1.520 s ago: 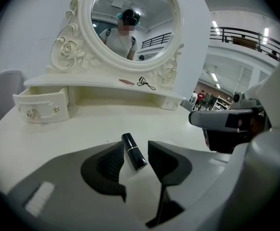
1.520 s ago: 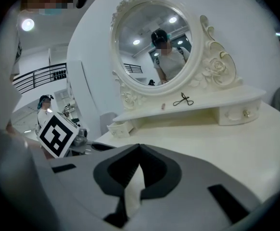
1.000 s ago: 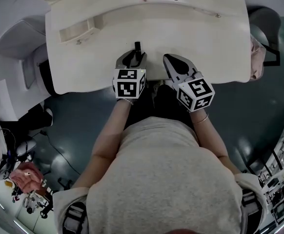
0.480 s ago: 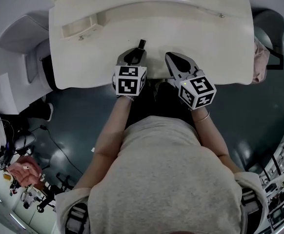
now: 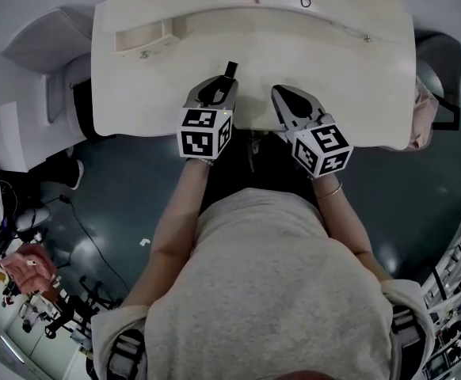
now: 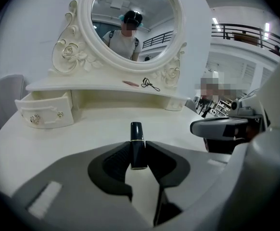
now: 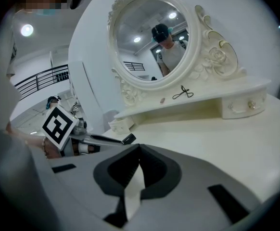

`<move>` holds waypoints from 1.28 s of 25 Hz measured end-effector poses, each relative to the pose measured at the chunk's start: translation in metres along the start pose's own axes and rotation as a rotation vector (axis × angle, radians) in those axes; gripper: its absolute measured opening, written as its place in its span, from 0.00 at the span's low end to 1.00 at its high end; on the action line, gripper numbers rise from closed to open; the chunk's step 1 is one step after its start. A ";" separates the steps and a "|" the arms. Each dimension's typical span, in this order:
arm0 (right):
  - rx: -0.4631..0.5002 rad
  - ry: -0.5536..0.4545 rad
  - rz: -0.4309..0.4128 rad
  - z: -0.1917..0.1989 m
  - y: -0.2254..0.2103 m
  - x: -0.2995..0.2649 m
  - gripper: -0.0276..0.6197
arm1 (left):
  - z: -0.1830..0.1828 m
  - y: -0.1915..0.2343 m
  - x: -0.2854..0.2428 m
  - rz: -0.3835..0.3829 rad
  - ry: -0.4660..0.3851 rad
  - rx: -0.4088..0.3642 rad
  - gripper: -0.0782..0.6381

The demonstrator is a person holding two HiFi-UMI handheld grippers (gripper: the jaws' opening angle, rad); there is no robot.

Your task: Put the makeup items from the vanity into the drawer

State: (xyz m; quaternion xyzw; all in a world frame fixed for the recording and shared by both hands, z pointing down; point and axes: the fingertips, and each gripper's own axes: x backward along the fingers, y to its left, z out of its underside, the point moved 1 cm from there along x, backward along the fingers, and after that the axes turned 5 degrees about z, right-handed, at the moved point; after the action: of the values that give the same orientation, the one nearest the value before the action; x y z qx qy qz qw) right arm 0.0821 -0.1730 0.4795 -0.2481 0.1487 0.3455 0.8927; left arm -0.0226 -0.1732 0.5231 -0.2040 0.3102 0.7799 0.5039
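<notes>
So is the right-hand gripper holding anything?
No, the right gripper has its jaws closed together with nothing between them.

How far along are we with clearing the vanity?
Done: the drawer stands open. In hand: the left gripper is clamped on a dark lipstick tube. Left: stowing it, plus the pink item and small black item on the shelf.

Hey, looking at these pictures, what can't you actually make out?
Drawer inside: left gripper view, hidden behind its front.
Lipstick base: left gripper view, covered by the jaws gripping it.
Black item and pink item on the shelf: every view, too small to identify.
Mirror: head view, cut off by the top edge.
</notes>
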 end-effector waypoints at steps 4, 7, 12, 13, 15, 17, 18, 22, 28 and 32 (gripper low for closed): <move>0.007 -0.013 -0.002 -0.008 0.012 -0.013 0.05 | -0.010 0.016 0.015 0.010 -0.024 -0.019 0.26; 0.012 -0.029 0.012 -0.015 0.022 -0.028 0.05 | -0.016 0.034 0.024 0.034 -0.029 -0.023 0.26; 0.021 -0.050 0.036 -0.031 0.044 -0.057 0.05 | -0.028 0.068 0.042 0.063 -0.047 -0.026 0.26; 0.023 -0.054 0.037 -0.034 0.049 -0.064 0.05 | -0.030 0.075 0.045 0.071 -0.047 -0.028 0.26; 0.026 -0.063 0.036 -0.042 0.059 -0.077 0.05 | -0.035 0.088 0.052 0.077 -0.051 -0.039 0.26; 0.038 -0.069 0.033 -0.049 0.068 -0.089 0.05 | -0.043 0.103 0.060 0.073 -0.062 -0.054 0.26; 0.044 -0.071 0.032 -0.052 0.072 -0.095 0.05 | -0.047 0.110 0.063 0.071 -0.069 -0.062 0.26; 0.065 -0.090 0.034 -0.067 0.086 -0.116 0.05 | -0.060 0.137 0.073 0.070 -0.086 -0.090 0.26; 0.072 -0.107 0.051 -0.080 0.098 -0.136 0.05 | -0.073 0.169 0.081 0.058 -0.088 -0.150 0.26; 0.064 -0.105 0.057 -0.080 0.105 -0.146 0.05 | -0.081 0.183 0.083 0.041 -0.079 -0.196 0.26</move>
State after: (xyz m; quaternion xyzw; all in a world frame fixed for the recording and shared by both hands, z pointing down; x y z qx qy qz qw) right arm -0.1025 -0.2283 0.4411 -0.1970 0.1197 0.3782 0.8966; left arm -0.2230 -0.2292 0.4633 -0.2150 0.2165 0.8239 0.4776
